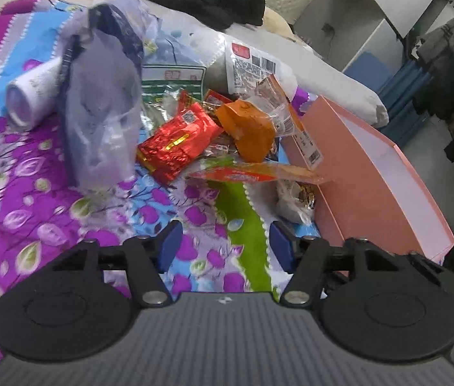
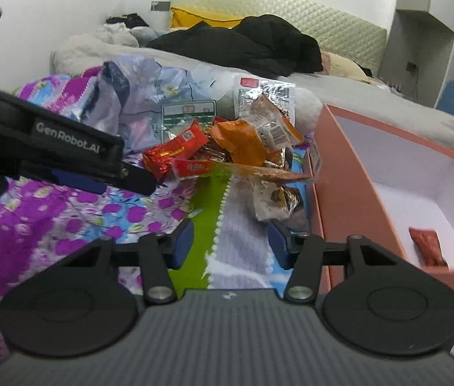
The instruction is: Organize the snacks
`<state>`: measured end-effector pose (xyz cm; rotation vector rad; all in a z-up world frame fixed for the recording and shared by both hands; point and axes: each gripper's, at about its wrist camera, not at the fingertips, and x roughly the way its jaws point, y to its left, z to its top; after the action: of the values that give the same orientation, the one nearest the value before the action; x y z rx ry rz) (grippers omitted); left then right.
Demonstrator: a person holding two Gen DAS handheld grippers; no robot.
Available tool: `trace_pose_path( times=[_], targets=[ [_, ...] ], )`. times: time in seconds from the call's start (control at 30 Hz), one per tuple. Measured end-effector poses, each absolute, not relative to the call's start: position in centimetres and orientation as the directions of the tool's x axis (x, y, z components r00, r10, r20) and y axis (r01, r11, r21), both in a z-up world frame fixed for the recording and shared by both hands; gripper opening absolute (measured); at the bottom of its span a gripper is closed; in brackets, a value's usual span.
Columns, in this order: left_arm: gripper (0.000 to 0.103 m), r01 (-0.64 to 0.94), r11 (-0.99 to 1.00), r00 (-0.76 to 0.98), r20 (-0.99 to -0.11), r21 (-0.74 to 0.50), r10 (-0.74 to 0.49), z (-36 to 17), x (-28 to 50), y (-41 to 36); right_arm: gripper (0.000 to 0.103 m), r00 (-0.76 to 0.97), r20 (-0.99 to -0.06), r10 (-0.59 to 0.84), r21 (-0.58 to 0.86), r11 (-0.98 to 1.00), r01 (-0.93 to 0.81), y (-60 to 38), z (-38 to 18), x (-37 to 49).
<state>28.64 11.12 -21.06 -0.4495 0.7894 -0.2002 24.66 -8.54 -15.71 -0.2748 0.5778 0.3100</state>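
The snacks [image 1: 227, 135] lie heaped on the bed [image 1: 66, 193], on its flowered cover, touching the pink box [image 1: 372, 173] at the bed's right edge. One red packet [image 2: 428, 246] lies inside the box, at its near end. The left gripper [image 1: 223, 244] hangs over bare cover short of the heap, jaws apart, nothing between them. The right gripper [image 2: 230, 244] is likewise empty, its jaws narrower, just short of a clear wrapper [image 2: 269, 199] beside the box wall.
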Motion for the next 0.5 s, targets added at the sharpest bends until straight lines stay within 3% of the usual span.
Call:
trace_pose_path(
  times=[0.1,0.47,0.5],
  targets=[
    [0.061,0.030,0.896,0.684,-0.645,-0.443,-0.341,-21.9,30.5,10.8,0.040,0.791,-0.583,0.182,-0.183,0.920,-0.347,-8.4,-16.7,26.6],
    [0.061,0.116,0.955,0.708,-0.652,-0.271,-0.271,-22.4,34.6,8.2,0.039,0.808,-0.573,0.135,-0.254,0.908,-0.332,-7.5,-19.0,31.2],
    [0.061,0.123,0.957,0.714,-0.646,-0.264,-0.270,-22.3,34.6,8.0,0.035,0.811,-0.571,0.131,-0.257,0.909,-0.328,-7.5,-19.0,31.4]
  ],
)
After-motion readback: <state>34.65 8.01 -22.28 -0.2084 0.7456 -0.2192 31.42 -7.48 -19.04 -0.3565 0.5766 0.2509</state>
